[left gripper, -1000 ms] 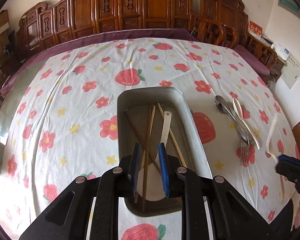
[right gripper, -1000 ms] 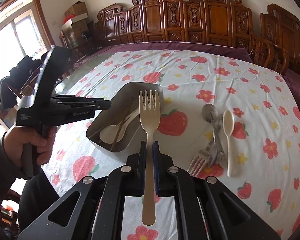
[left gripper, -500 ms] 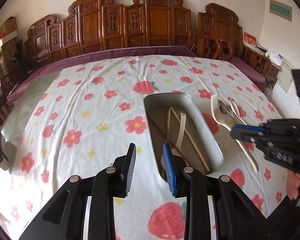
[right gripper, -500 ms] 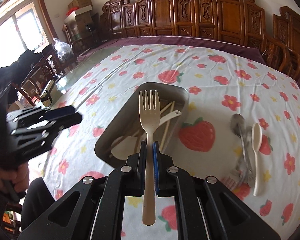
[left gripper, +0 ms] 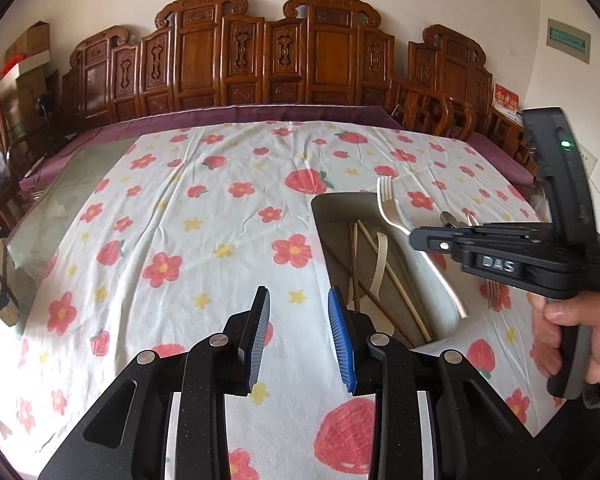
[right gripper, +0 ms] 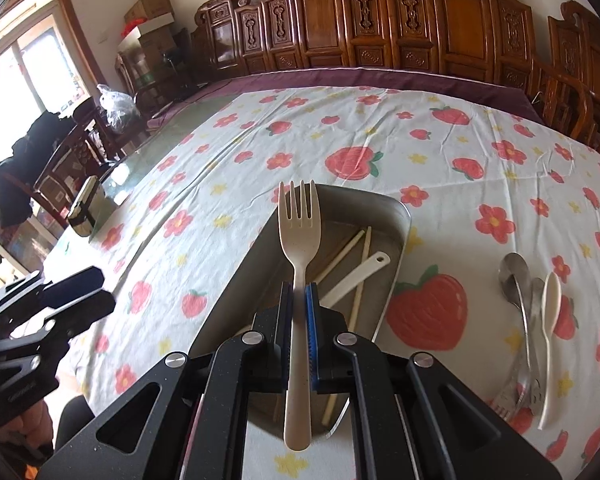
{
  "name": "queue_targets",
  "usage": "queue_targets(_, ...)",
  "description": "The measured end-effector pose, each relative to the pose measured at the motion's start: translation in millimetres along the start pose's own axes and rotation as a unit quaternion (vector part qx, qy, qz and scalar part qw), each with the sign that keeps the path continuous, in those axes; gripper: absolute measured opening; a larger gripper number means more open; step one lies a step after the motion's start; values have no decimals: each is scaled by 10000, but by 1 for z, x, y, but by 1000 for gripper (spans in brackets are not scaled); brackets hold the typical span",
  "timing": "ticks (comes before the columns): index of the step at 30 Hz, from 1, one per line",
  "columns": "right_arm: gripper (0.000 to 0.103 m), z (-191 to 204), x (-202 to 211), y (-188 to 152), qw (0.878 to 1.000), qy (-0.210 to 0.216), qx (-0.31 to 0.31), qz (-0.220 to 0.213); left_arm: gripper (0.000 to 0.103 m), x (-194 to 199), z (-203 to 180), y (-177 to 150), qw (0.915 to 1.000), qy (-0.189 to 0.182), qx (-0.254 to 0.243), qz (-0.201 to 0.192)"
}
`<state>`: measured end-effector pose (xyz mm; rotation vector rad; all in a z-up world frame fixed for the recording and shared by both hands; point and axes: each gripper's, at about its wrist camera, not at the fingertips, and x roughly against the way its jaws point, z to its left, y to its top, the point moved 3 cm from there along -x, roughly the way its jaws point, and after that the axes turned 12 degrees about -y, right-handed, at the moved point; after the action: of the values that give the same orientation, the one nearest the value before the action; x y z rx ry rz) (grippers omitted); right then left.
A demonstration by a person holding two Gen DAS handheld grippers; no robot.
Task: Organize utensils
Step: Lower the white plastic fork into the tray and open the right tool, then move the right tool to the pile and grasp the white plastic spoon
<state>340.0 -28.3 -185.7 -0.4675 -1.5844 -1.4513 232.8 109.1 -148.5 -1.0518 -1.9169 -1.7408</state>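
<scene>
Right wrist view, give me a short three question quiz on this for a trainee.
1. True or false: the right gripper is shut on the cream plastic fork.
2. What lies in the rectangular metal tray? A) knives B) wooden chopsticks and a white spoon C) nothing
3. What do the open left gripper jaws hold?

Key: 1 true. 2 B. 3 nothing.

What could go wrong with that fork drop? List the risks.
1. The right gripper pinches the cream fork by its handle only, so it may pivot on release and miss the metal tray.
2. It could land across the chopsticks and white spoon and end up propped, not flat.
</scene>
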Motion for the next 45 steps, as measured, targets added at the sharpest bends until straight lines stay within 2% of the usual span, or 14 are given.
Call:
queue_targets(4, 9, 2, -5, 6, 10000, -9, 16, -26, 29, 2, 1, 0, 10000, 12, 20, -25)
queue_targets(5, 19, 1, -5, 7, 10000, -15, 16, -30, 29, 2, 1, 0, 10000, 16, 30, -31)
queue_targets(6, 40, 0, -5, 7, 10000, -33, 16, -55, 29, 1, 1, 0, 10000, 15, 37, -29)
queue_targets(8, 54, -4, 1, 7, 9998, -83, 7, -191, 29, 2, 0, -1, 10000, -1, 33, -38)
queue_targets(13, 54, -22, 16, 2, 9996, -73, -27, -283, 31, 3, -8, -2, 10000, -39, -52, -47)
queue_targets(16, 54, -39, 34, -9, 9986, -284, 123, -431, 35, 5, -16, -2, 9999, -76, -115, -65)
queue_targets(18, 54, -54, 44, -17, 9977, -442, 216, -471, 51, 7, -23, -2, 9998, -118, -141, -116)
queue_targets(20, 52, -71, 52, -26, 9968, -587, 271, -478, 61, 8, -30, -1, 9996, -140, -191, -133)
queue_targets(24, 52, -115, 72, -45, 9948, -892, 214, -439, 63, 5, -50, -1, 9991, -177, -357, -117)
queue_targets(25, 52, -124, 74, -49, 9946, -933, 191, -413, 66, 4, -54, -1, 9991, -193, -370, -110)
queue_targets(26, 50, -135, 76, -53, 9941, -1005, 154, -366, 77, 2, -60, -1, 9989, -231, -382, -125)
queue_targets(27, 49, -144, 78, -56, 9938, -1058, 115, -311, 79, 1, -66, 0, 9988, -279, -382, -147)
queue_targets(35, 40, -190, 71, -67, 9927, -1200, -79, 57, 79, -26, -110, 0, 9974, -571, -434, 93)
queue_targets(45, 30, -215, 19, -69, 9920, -1005, -303, 700, 83, -55, -144, 11, 9953, -747, -516, 335)
